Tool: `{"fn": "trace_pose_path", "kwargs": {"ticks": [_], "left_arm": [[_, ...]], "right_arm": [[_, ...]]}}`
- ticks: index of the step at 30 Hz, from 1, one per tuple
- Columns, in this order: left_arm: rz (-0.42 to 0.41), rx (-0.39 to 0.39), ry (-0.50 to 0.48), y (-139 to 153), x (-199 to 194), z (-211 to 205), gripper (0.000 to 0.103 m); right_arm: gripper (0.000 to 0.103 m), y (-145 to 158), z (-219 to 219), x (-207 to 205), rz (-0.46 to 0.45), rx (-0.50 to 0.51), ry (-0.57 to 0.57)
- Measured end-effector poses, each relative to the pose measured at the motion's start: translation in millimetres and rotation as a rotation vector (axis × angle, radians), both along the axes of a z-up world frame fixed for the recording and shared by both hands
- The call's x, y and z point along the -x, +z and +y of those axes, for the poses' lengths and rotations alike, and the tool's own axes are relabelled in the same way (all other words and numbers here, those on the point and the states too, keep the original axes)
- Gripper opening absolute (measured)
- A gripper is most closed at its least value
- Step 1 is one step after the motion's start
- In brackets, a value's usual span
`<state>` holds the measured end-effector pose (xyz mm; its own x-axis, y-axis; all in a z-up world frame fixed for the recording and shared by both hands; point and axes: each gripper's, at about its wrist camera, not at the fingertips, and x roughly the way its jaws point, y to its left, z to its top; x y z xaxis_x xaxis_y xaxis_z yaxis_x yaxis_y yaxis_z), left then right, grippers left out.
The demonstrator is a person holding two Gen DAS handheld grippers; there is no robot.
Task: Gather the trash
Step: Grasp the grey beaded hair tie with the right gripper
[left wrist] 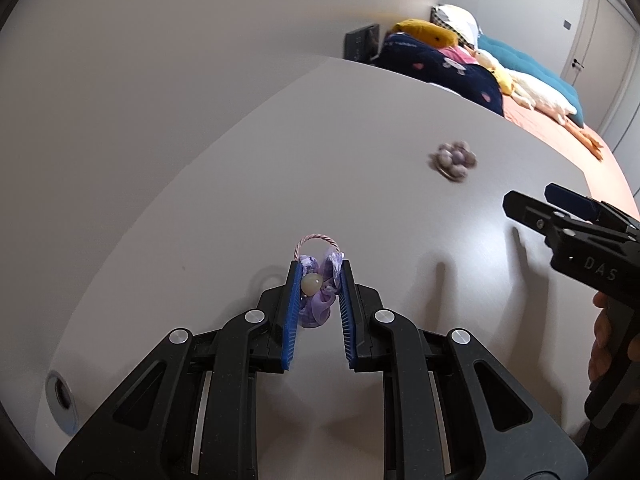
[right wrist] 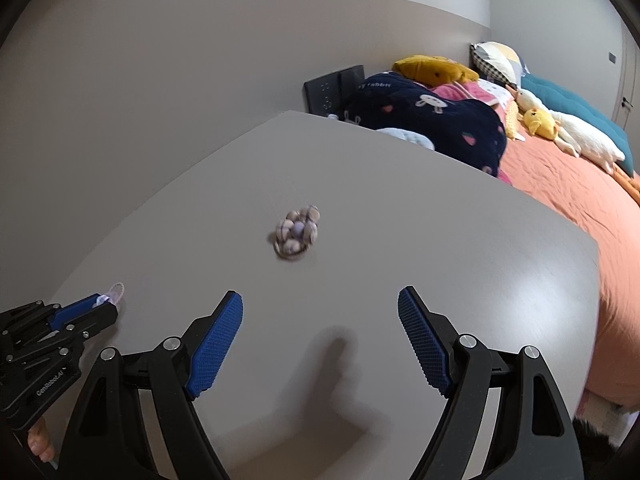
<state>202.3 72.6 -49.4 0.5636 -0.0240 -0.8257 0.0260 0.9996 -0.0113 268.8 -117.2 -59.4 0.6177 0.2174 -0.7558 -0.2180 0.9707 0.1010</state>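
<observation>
My left gripper (left wrist: 319,270) is shut on a purple flower hair tie (left wrist: 318,292) with a pale bead and a pink twisted loop, held just above the grey table (left wrist: 240,184). The same gripper and tie show at the lower left of the right wrist view (right wrist: 108,298). A second flower hair tie (left wrist: 453,159), greyish purple, lies on the table further right; in the right wrist view it (right wrist: 297,231) lies ahead of my right gripper (right wrist: 320,304), which is open, empty and above the table. The right gripper also shows in the left wrist view (left wrist: 532,200).
A bed (right wrist: 568,184) with an orange sheet, a navy blanket (right wrist: 432,120) and plush toys runs along the table's right edge. A black panel (right wrist: 334,90) stands behind the table's far corner. A round cable hole (left wrist: 62,394) is in the table at the near left.
</observation>
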Motion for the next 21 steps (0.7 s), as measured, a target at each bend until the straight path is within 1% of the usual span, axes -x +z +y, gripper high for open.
{"fn": "trace_pose_path", "kwargs": {"ticks": [5,11,13,15,19,20,21], "left_arm": [[0.0,0.002,-0.001,0,-17,6,0.018],[0.001,0.002,-0.002,-1,-27,12,0.018],[0.001,-0.002,0.0,-2,-29,14,0.018],[0.004,-0.001,0.002,-3,-31,17,0.018],[0.005,-0.008,0.0,-3,-33,17,0.018],[0.003,-0.007,-0.002,-2,-33,17,0.018],[0.003,-0.007,-0.004,-2,-33,16,0.018]], "right_arm": [[0.08,-8,13,-25,0.019,0.015,0.003],[0.08,-13,25,-48,0.02,0.057,0.003],[0.077,-14,27,-54,0.021,0.063,-0.001],[0.067,-16,28,-60,0.032,0.067,-0.008],[0.055,-22,29,-71,0.059,0.07,-0.009],[0.049,-23,29,-72,0.064,0.066,-0.007],[0.039,-23,30,-72,0.055,0.078,-0.005]]}}
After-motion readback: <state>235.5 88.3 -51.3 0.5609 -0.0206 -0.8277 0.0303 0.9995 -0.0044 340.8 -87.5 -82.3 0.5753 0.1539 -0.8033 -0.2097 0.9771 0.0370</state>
